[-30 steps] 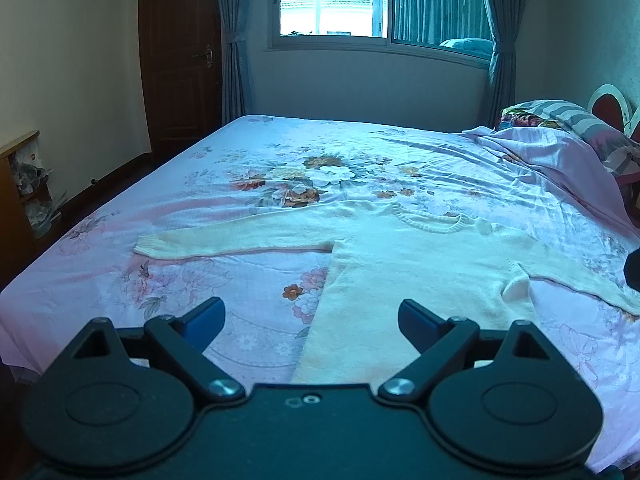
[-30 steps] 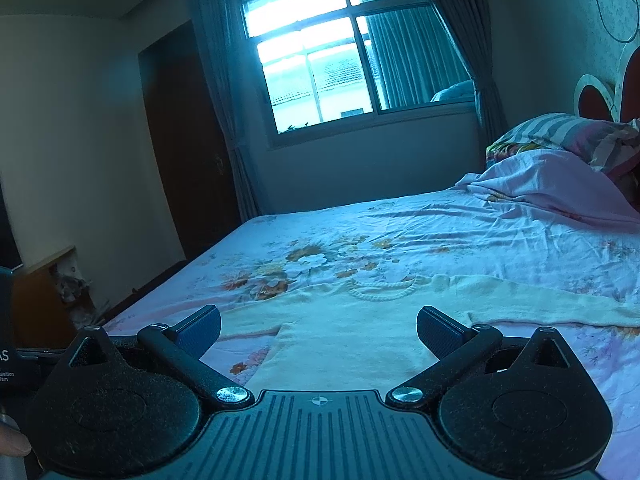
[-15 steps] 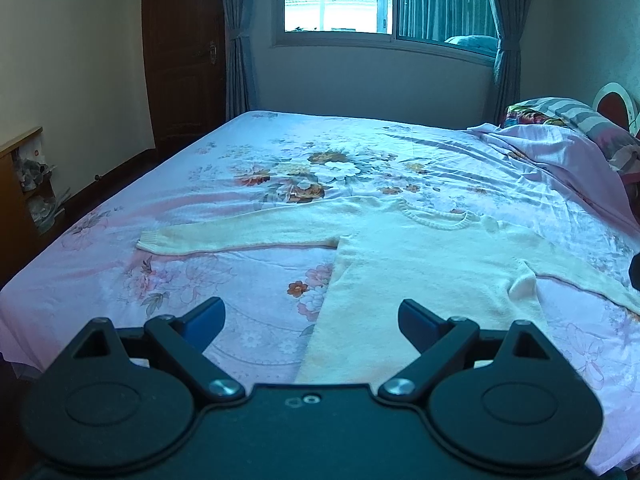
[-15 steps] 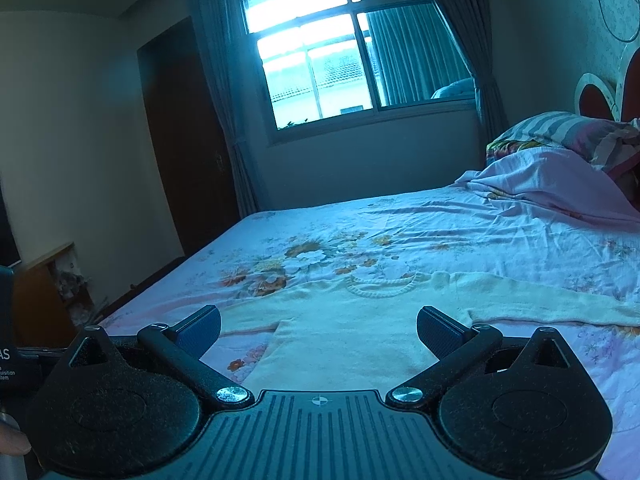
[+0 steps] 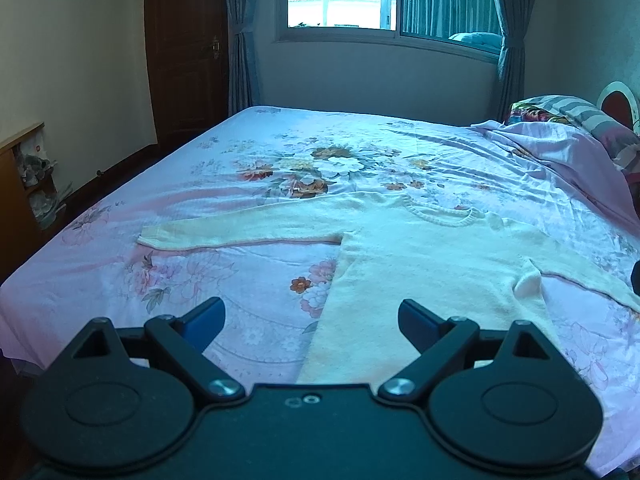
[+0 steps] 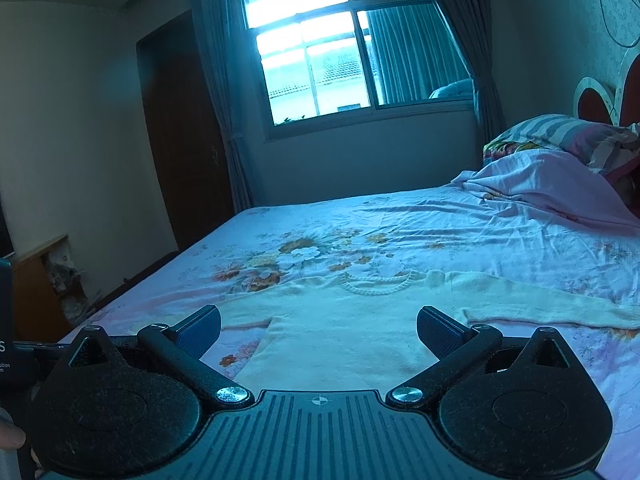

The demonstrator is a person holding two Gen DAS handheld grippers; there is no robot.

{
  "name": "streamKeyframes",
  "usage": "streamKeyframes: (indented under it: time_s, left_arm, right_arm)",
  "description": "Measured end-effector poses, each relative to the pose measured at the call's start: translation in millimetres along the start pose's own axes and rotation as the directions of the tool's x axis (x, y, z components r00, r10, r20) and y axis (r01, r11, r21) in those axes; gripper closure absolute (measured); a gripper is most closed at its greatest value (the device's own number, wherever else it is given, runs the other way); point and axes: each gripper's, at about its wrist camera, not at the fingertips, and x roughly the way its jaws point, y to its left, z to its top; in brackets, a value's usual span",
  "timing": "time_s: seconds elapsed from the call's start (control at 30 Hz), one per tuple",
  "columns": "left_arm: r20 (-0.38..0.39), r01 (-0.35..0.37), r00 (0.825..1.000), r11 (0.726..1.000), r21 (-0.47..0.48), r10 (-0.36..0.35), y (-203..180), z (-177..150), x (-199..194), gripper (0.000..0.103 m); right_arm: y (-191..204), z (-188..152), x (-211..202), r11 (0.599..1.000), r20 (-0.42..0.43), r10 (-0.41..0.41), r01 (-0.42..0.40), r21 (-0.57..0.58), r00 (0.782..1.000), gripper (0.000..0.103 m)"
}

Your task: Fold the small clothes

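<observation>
A small cream knit sweater [image 5: 424, 268] lies flat on the bed, front up, neck away from me, both sleeves spread out sideways. It also shows in the right wrist view [image 6: 352, 320]. My left gripper [image 5: 312, 318] is open and empty, held above the near edge of the bed over the sweater's left side. My right gripper [image 6: 318, 330] is open and empty, held over the sweater's lower body. The sweater's hem is hidden behind both grippers.
The bed has a pink floral sheet [image 5: 224, 276]. A bunched pink blanket [image 5: 560, 152] and striped pillows [image 6: 560, 132] lie at the right by the headboard. A wooden shelf [image 5: 24, 184] stands left of the bed. A window and a dark door are behind.
Both grippers have tilted down and moved slightly toward the sweater. Both stay open and empty. The sweater has not moved.
</observation>
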Motion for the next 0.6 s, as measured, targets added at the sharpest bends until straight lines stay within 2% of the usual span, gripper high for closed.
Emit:
streamKeyframes:
  time_s: [0.6]
  left_arm:
    - [-0.016, -0.009, 1.0, 1.0, -0.002, 0.009, 0.5, -2.7, 9.0, 0.011]
  right_arm:
    - [-3.4, -2.8, 8.9, 1.0, -0.019, -0.006, 0.006, -0.003, 1.0, 0.0]
